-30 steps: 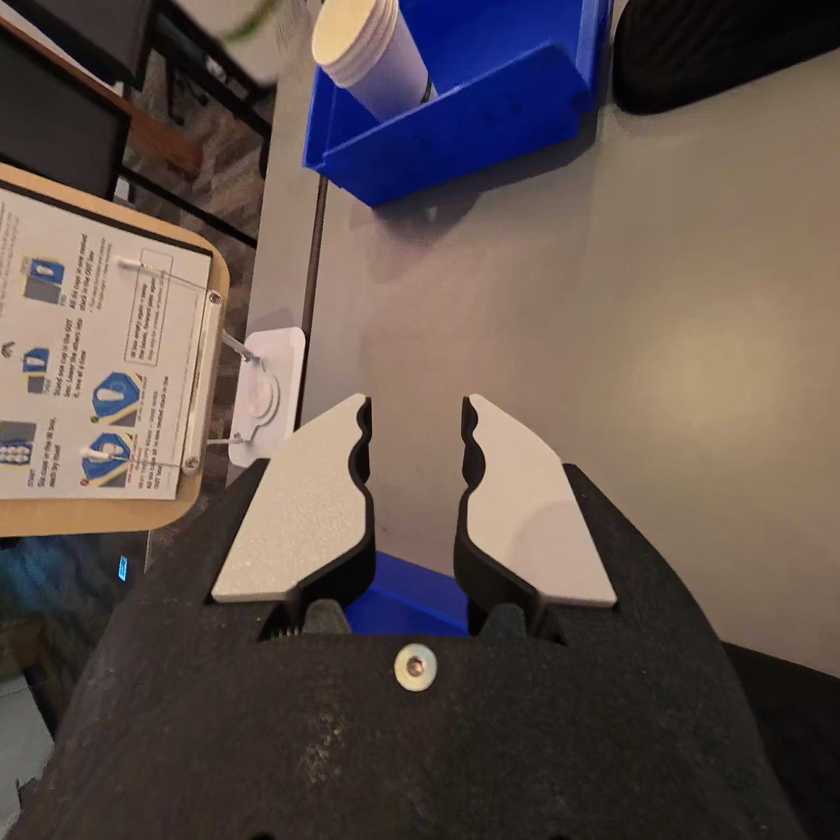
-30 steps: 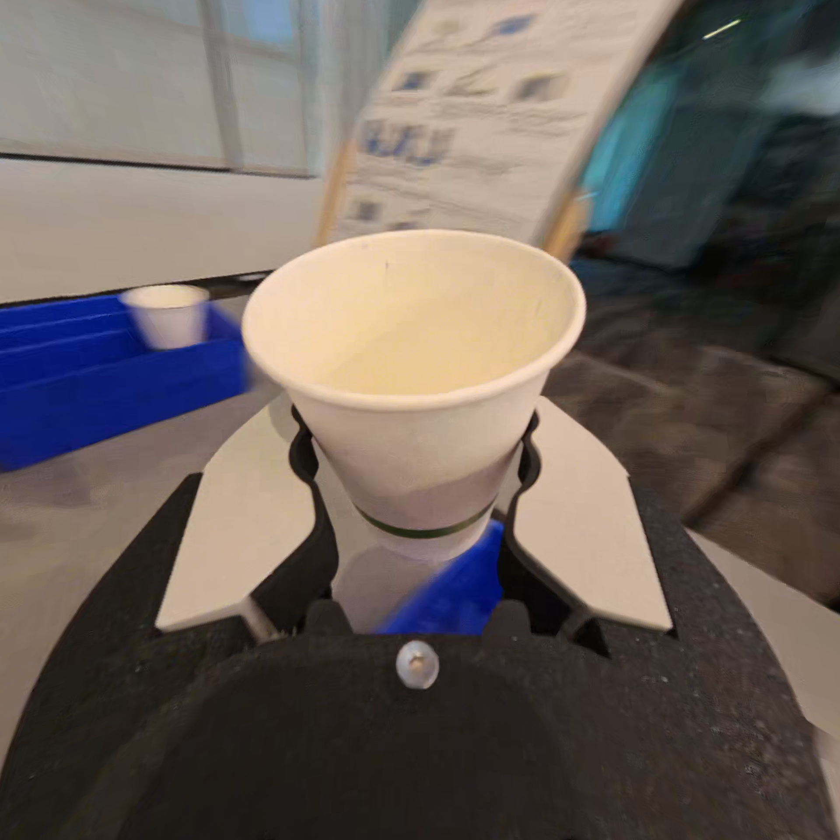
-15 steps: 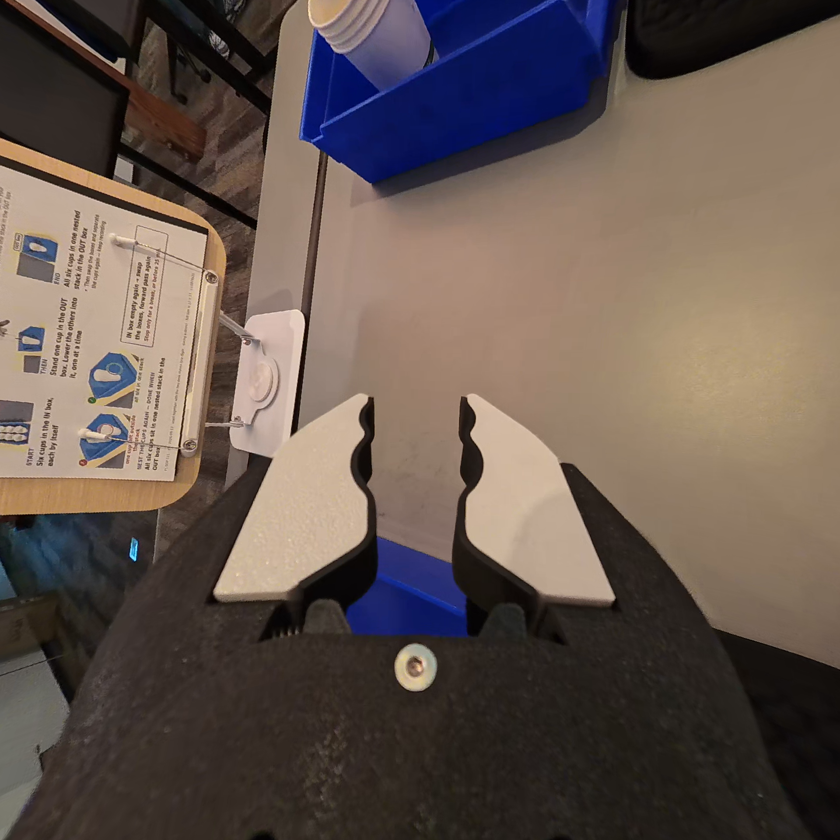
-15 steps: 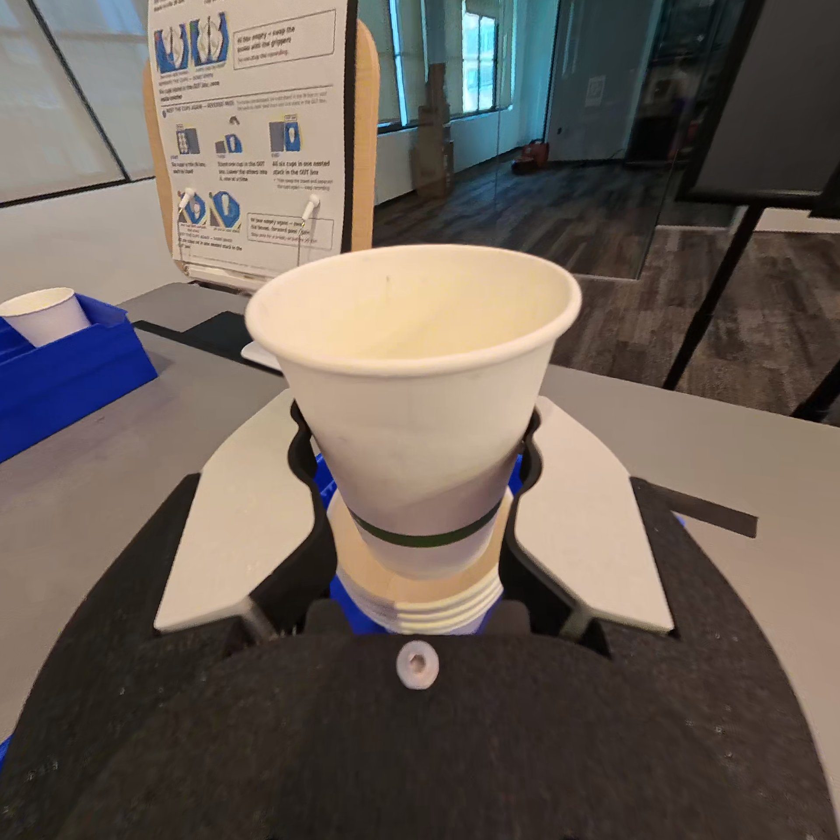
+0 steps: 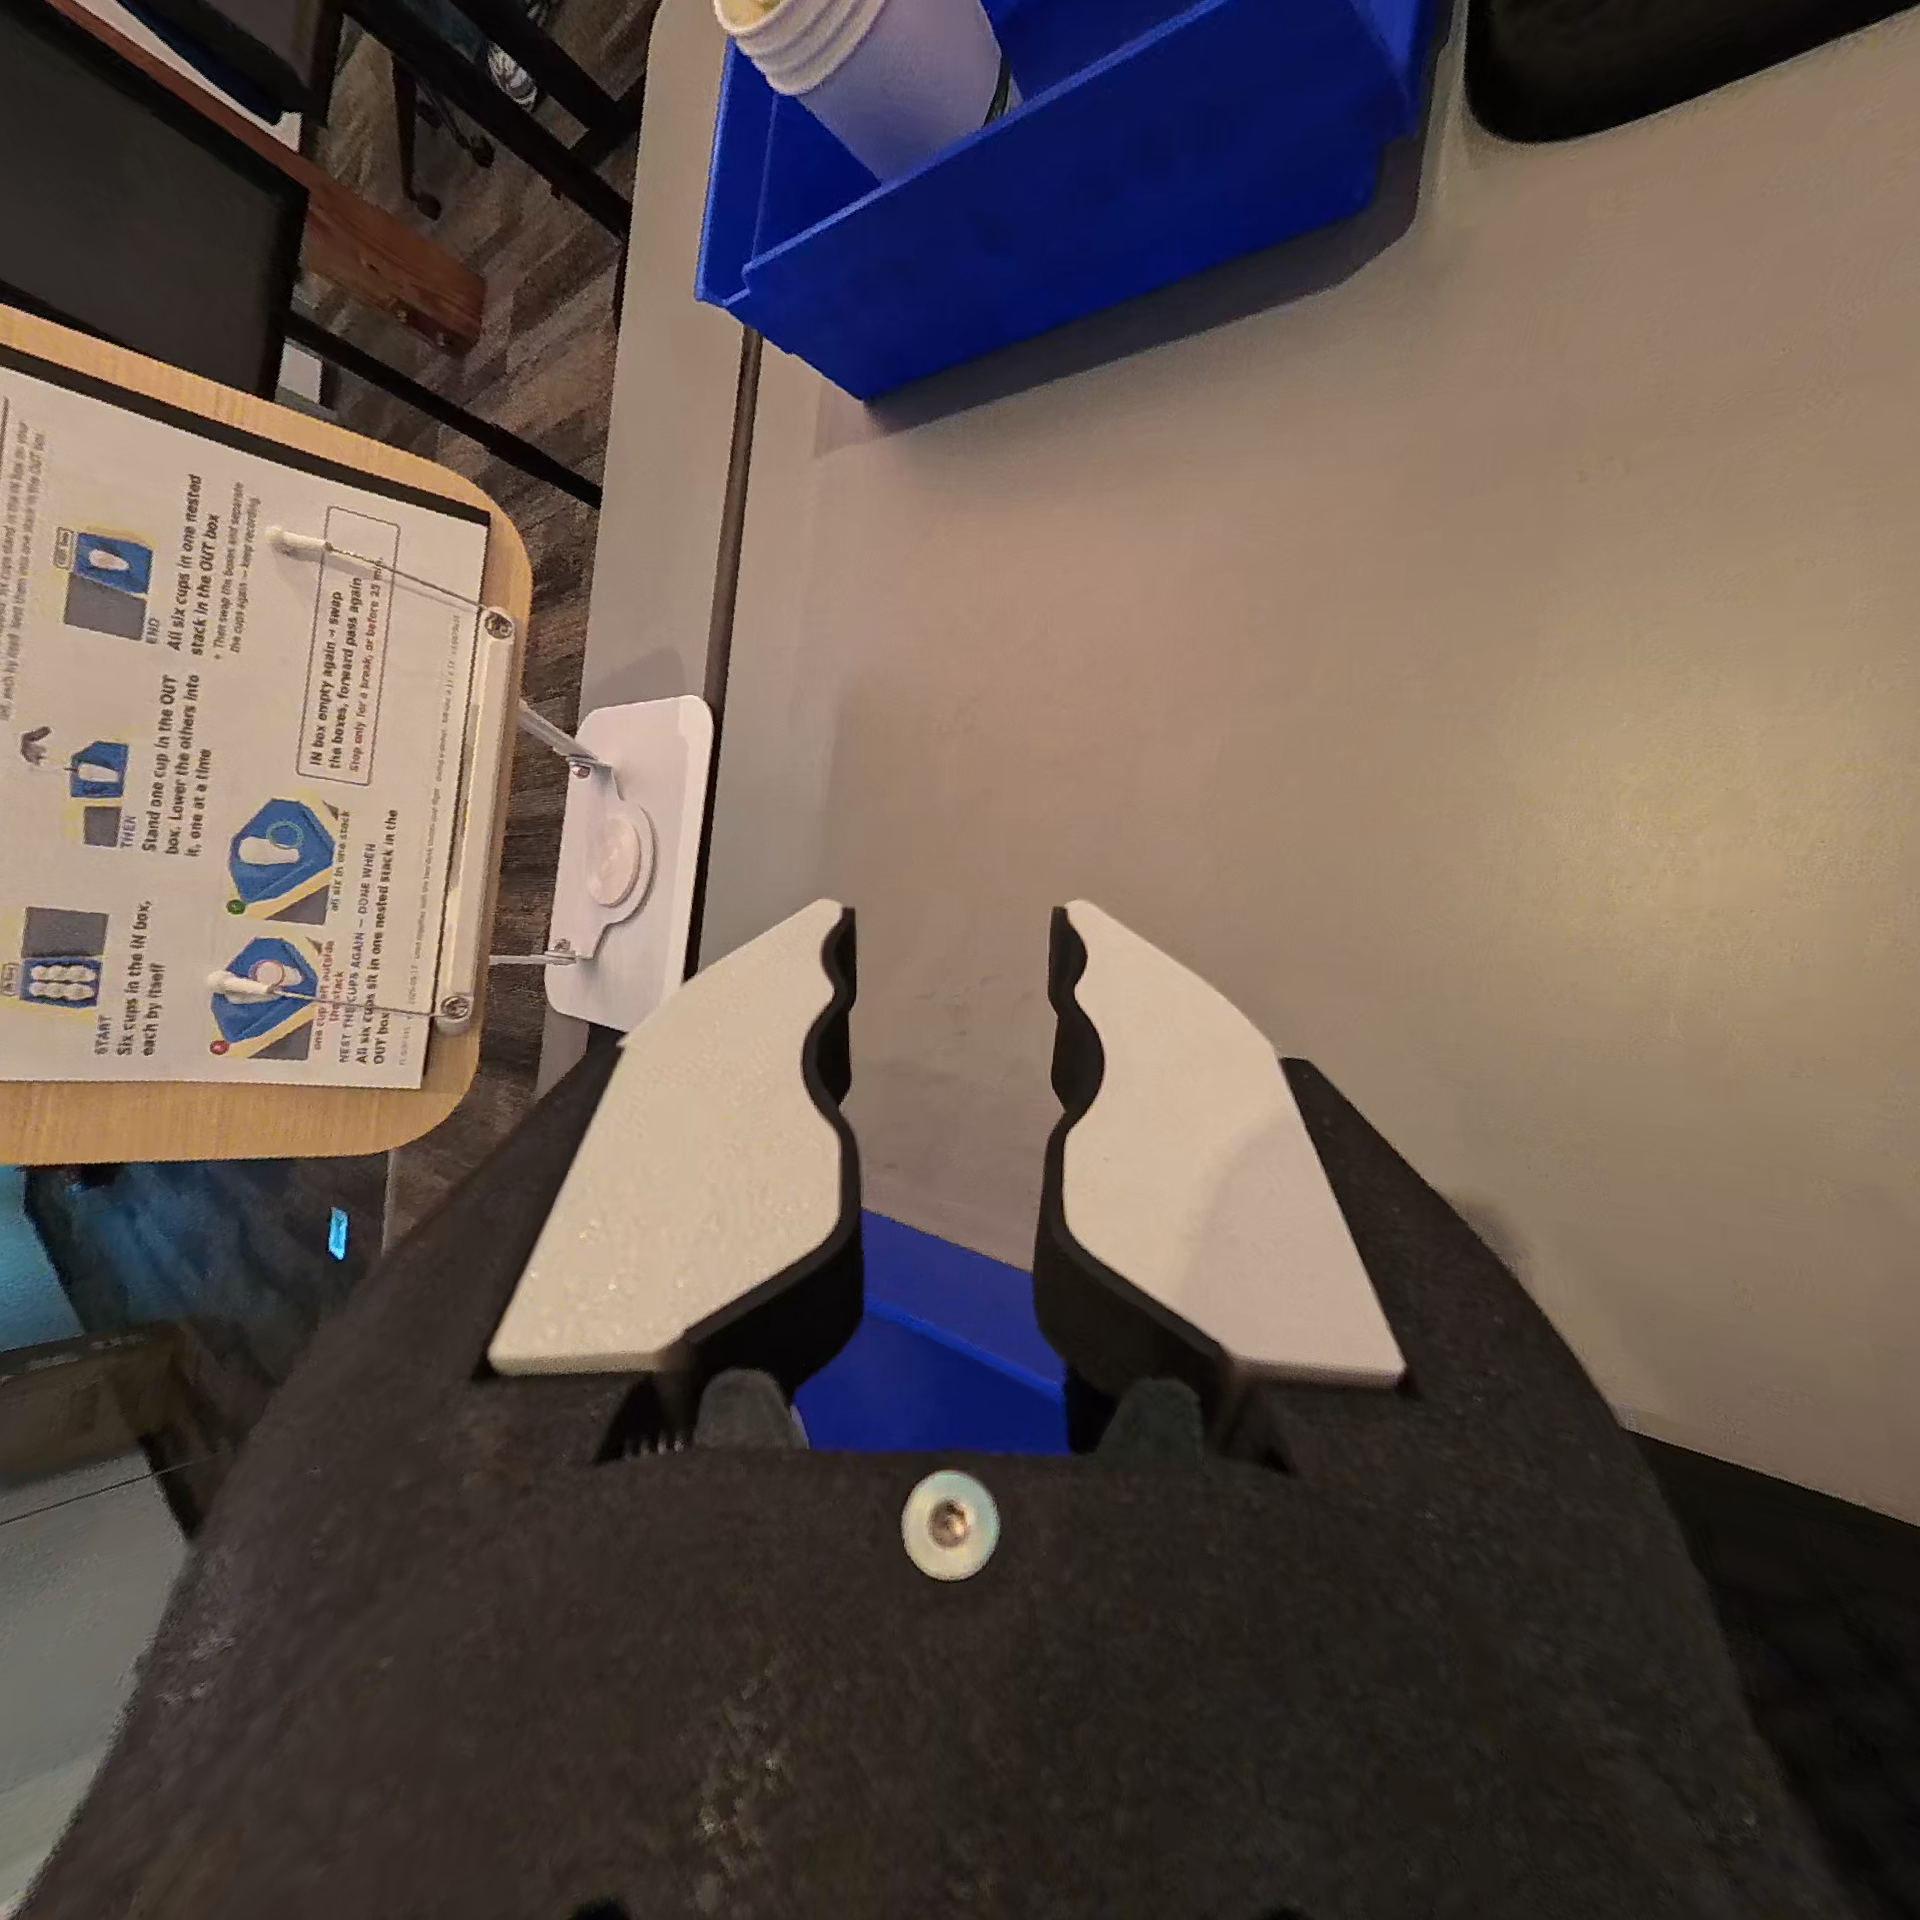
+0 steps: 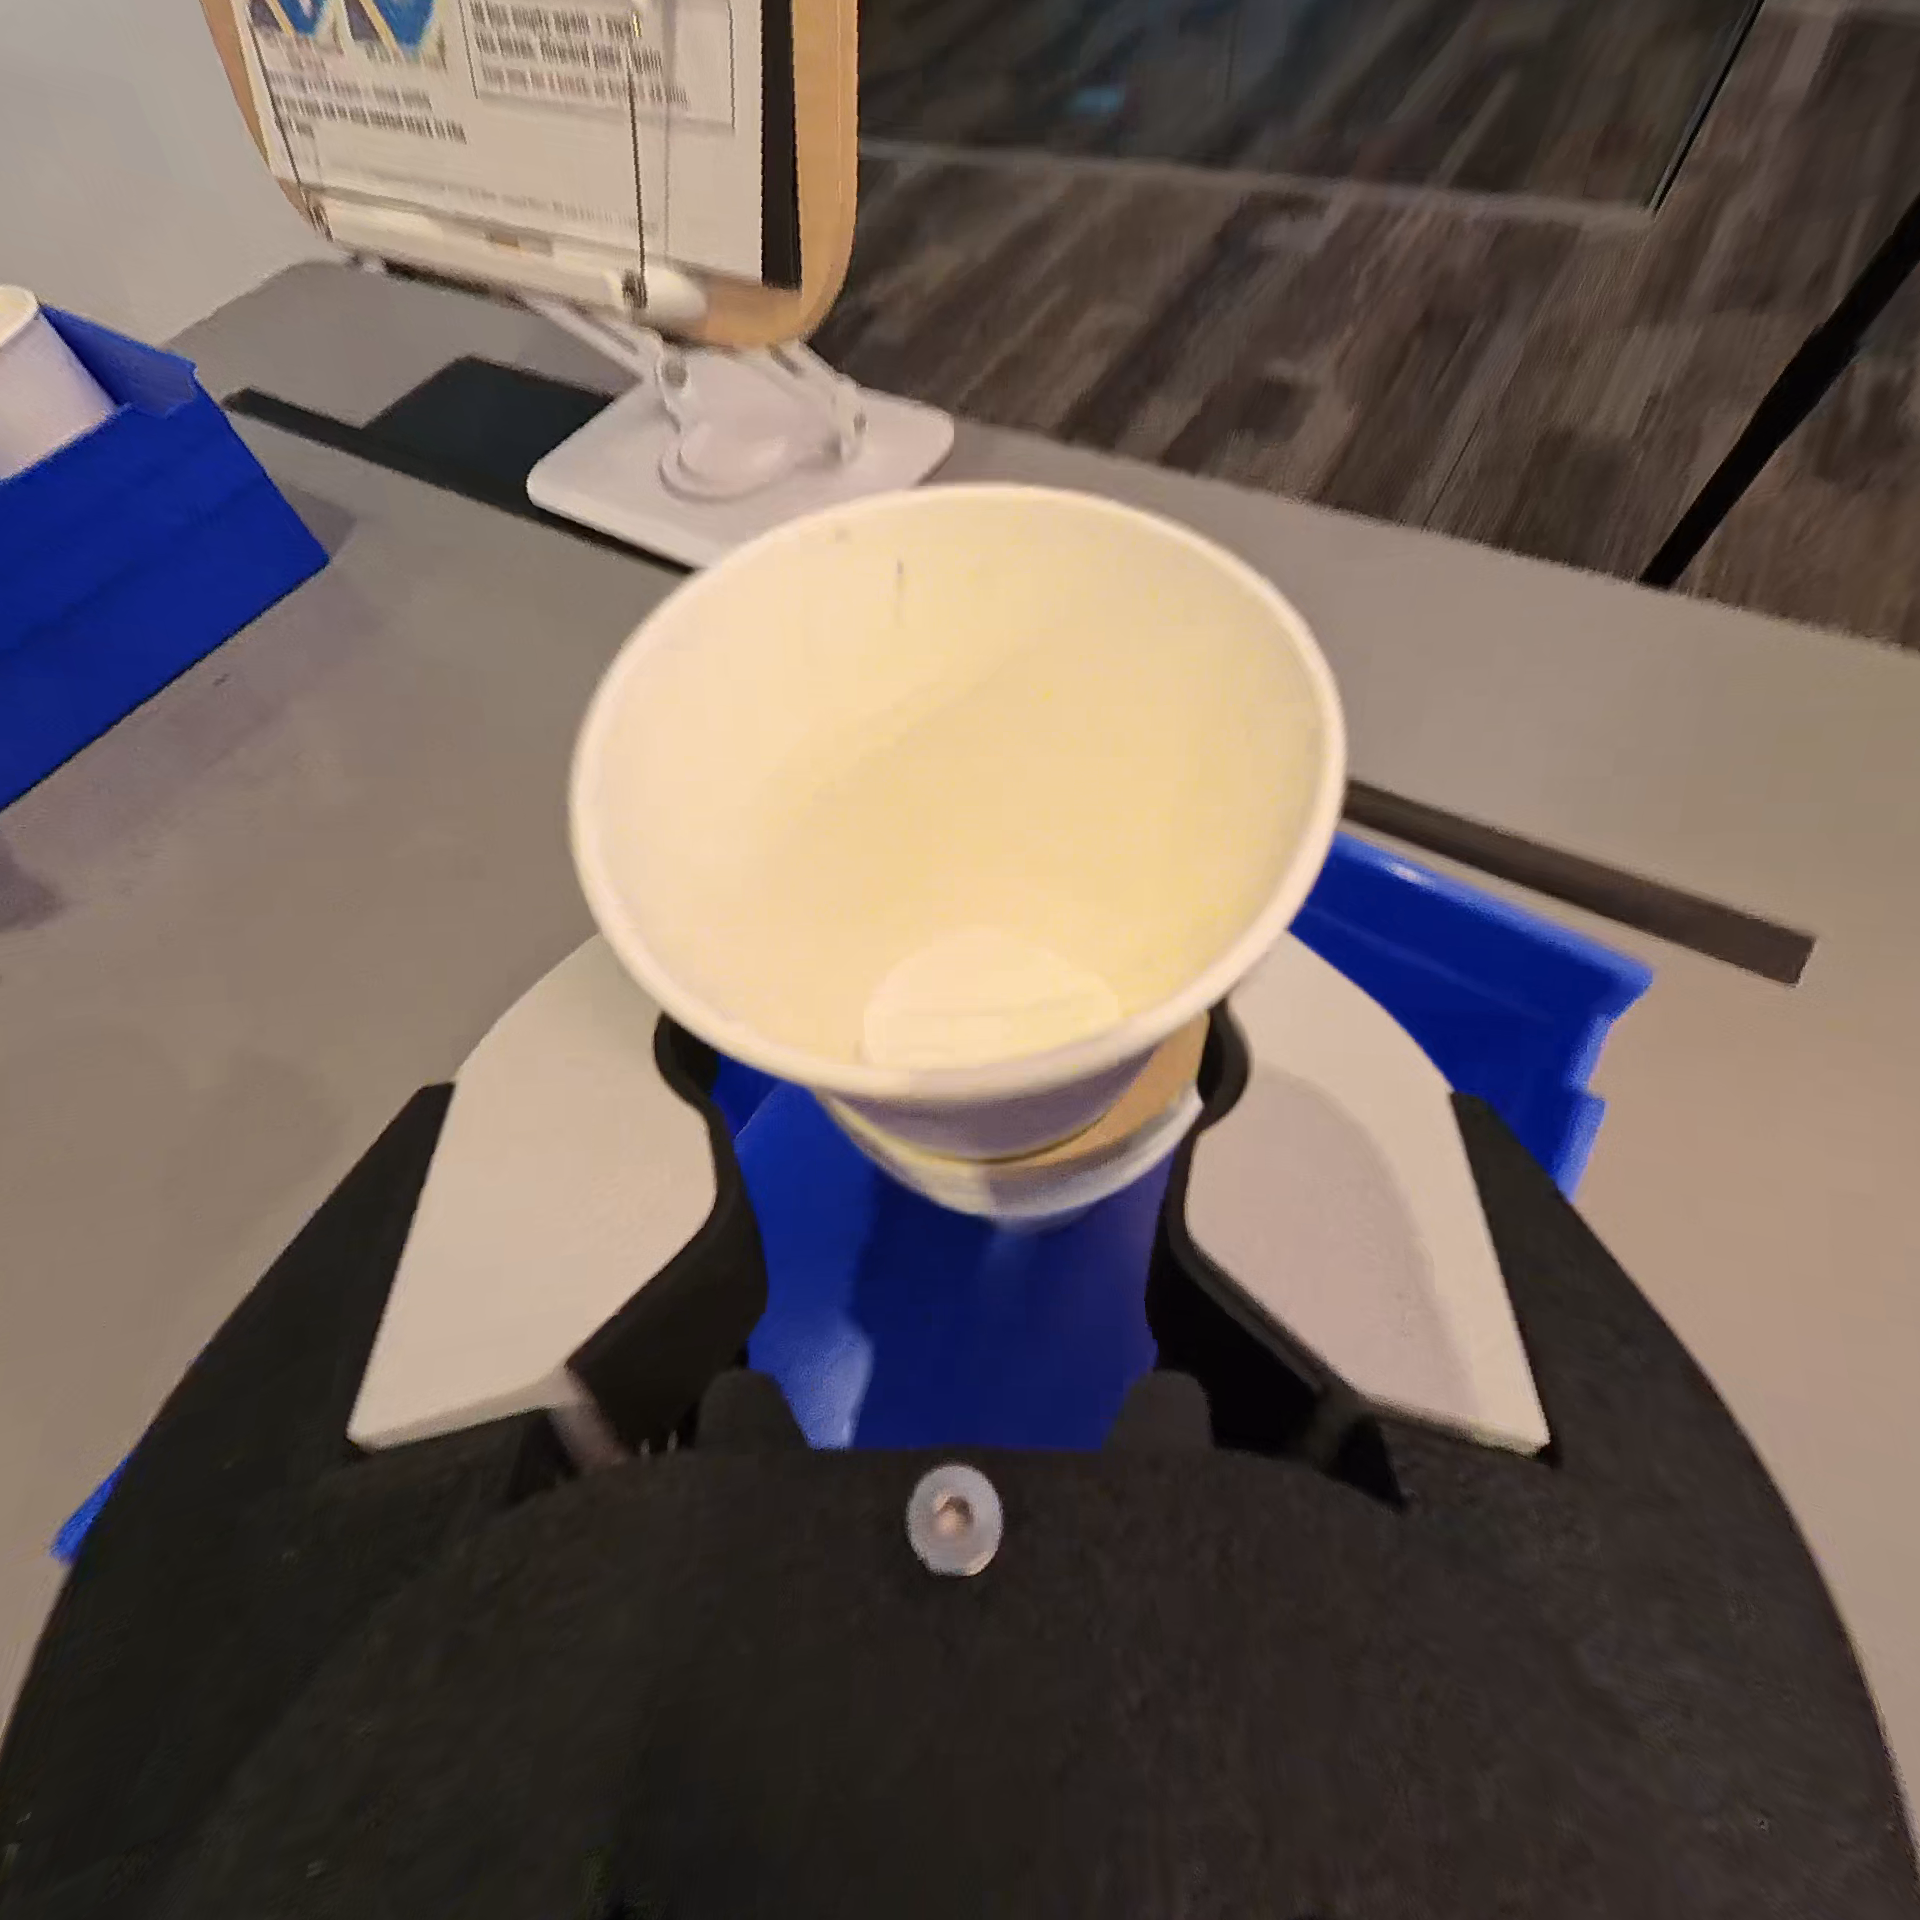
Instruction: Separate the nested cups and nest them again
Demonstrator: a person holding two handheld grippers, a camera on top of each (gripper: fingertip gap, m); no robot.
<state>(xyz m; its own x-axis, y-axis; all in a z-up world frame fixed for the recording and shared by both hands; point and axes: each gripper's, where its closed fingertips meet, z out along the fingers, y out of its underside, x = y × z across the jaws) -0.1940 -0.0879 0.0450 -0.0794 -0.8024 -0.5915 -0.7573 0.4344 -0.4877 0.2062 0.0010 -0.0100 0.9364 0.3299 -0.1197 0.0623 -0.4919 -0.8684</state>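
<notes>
In the right wrist view a white paper cup [image 6: 956,790] sits nested in the top of a stack of cups [image 6: 997,1174] that stands in a blue bin [image 6: 1455,966]. My right gripper [image 6: 951,1029] straddles the cup just under its rim. Its jaws stand apart, with blue showing between the left finger and the cup. My left gripper [image 5: 951,914] is open and empty over the grey table [image 5: 1351,727], with a blue bin corner [image 5: 935,1351] below it. A second blue bin [image 5: 1091,197] at the far end holds another stack of cups [image 5: 873,94].
An instruction board [image 5: 239,790] on a white stand [image 5: 634,852] stands at the table's left edge; it also shows in the right wrist view [image 6: 551,125]. The far bin [image 6: 125,540] and a cup [image 6: 31,384] lie to the left there. A black object [image 5: 1662,62] lies beside the far bin.
My right gripper carried the cup over the near bin, lowered it into the stack and let go; the view now tilts down. My left gripper has drifted slightly and stays open.
</notes>
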